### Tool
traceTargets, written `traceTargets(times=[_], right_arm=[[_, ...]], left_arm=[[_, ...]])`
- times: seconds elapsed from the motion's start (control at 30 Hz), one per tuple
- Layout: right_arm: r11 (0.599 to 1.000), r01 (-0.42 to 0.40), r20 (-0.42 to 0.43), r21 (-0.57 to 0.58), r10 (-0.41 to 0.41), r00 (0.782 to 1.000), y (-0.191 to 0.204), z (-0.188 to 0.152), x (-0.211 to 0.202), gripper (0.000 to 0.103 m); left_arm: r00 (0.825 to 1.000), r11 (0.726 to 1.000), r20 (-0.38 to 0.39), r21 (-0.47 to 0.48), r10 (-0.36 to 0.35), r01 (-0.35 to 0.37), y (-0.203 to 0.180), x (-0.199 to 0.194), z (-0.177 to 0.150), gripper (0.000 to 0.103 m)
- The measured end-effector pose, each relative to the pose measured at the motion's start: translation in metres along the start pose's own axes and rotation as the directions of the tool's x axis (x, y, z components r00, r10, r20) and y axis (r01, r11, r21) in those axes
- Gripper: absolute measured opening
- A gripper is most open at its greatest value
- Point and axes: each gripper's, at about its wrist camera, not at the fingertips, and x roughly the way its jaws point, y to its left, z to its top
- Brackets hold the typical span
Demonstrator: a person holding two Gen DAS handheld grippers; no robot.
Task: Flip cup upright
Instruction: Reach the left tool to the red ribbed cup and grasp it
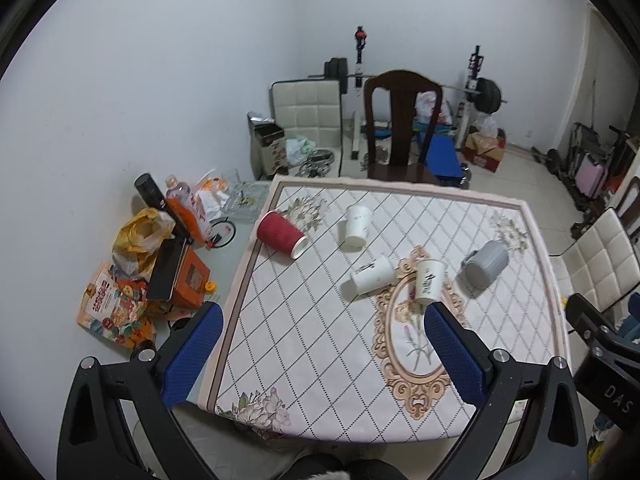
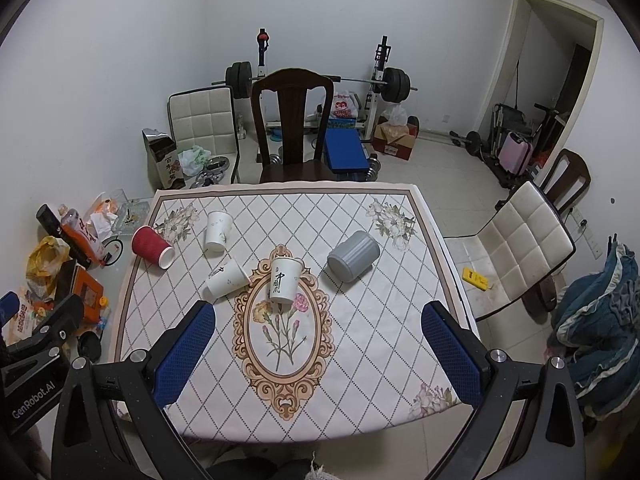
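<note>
Cups lie tipped across the tabletop (image 2: pixel 360 380), the red cup (image 2: pixel 151 246) nearest its left edge, and light paper could roll off under a nudge from either gripper's wide-open, empty fingers (image 2: pixel 180 354).

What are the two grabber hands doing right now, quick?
Left gripper: open, holding nothing, above the table.
Right gripper: open, holding nothing, above the same table.

We see a ribbed red paper cup (image 2: pixel 151 246), a matt fluted grey mug (image 2: pixel 353 256), and a smooth printed tablecloth (image 2: pixel 360 344).
</note>
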Motion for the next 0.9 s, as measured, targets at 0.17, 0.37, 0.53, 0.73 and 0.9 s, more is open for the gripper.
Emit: traceTargets(times=[0.17,0.37,0.53,0.73,0.9], right_arm=[[1.0,-0.018,-0.102,-0.009,0.017,0.995,0.004,-0.02,0.049,0.103],[0.997,-0.057,-0.261,-0.055,0.04,0.965,0.017,-0.059,0.125,0.103],[0.992,-0.077,-0.383,-0.095,0.034,0.923,0.046,-0.09,0.188,0.103],[0.988,-0.072,-0.47,-0.133,0.001,0.883,0.085,-0.102,0.249,0.103],[0.988,-0.039,-0.518,-0.147,-0.044,0.854,0.111,-0.088,0.292,0.103]], left_arm=[[0.991,0.998,-0.122,-0.032,0.054,-0.059,0.002,0.051,-0.022,0.103],[0.956,0.987,-0.255,-0.042,0.141,-0.157,0.013,0.103,-0.06,0.103],[0.923,0.979,-0.344,-0.042,0.174,-0.2,0.029,0.147,-0.075,0.103],[0.889,0.981,-0.437,-0.063,0.136,-0.182,0.046,0.208,-0.068,0.103],[0.874,0.983,-0.475,-0.093,0.096,-0.158,0.062,0.259,-0.042,0.103]])
